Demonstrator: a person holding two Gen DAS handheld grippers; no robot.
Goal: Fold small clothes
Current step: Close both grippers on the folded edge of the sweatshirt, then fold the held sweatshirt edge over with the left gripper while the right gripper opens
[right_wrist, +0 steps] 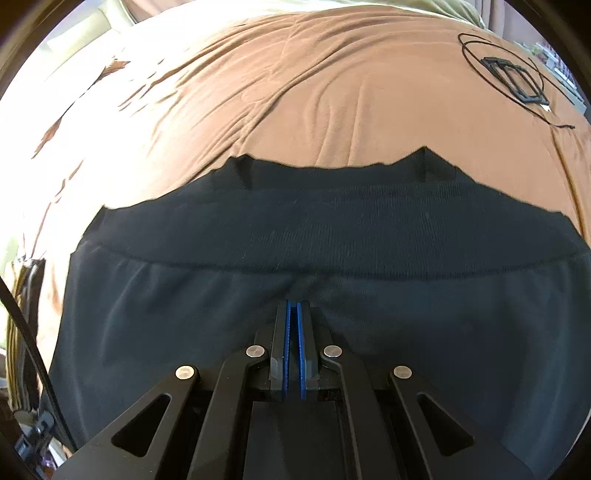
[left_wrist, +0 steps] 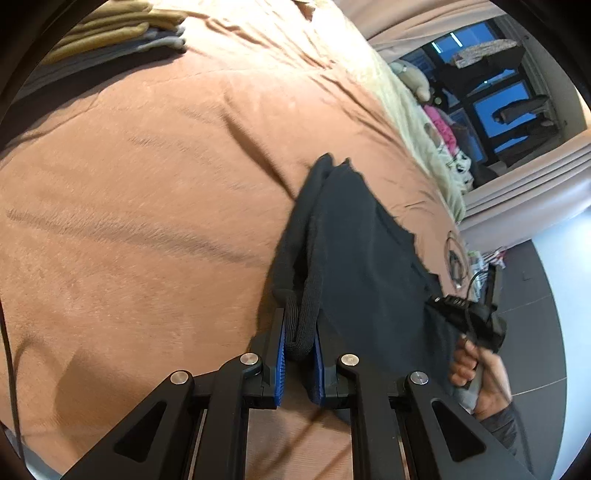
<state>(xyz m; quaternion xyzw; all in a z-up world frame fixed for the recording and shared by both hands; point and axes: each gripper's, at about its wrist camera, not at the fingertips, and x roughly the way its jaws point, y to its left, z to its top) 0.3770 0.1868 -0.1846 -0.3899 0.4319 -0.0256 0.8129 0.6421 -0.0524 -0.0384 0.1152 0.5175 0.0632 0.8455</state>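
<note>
Stretching away from the left claw (left_wrist: 300,345) along the bed, one dark pair of shorts (left_wrist: 354,236) lies with its long axis running from near edge toward the far side of the rust-brown blanket (left_wrist: 147,184). The left claw is clamped on a bunched, ribbed edge of the shorts. The right claw (right_wrist: 294,332) sits over the smooth knit cloth, its blue pads nearly together; whether fabric is pinched there, I cannot tell. One folded stack of clothes (left_wrist: 122,33) rests in the far corner.
</note>
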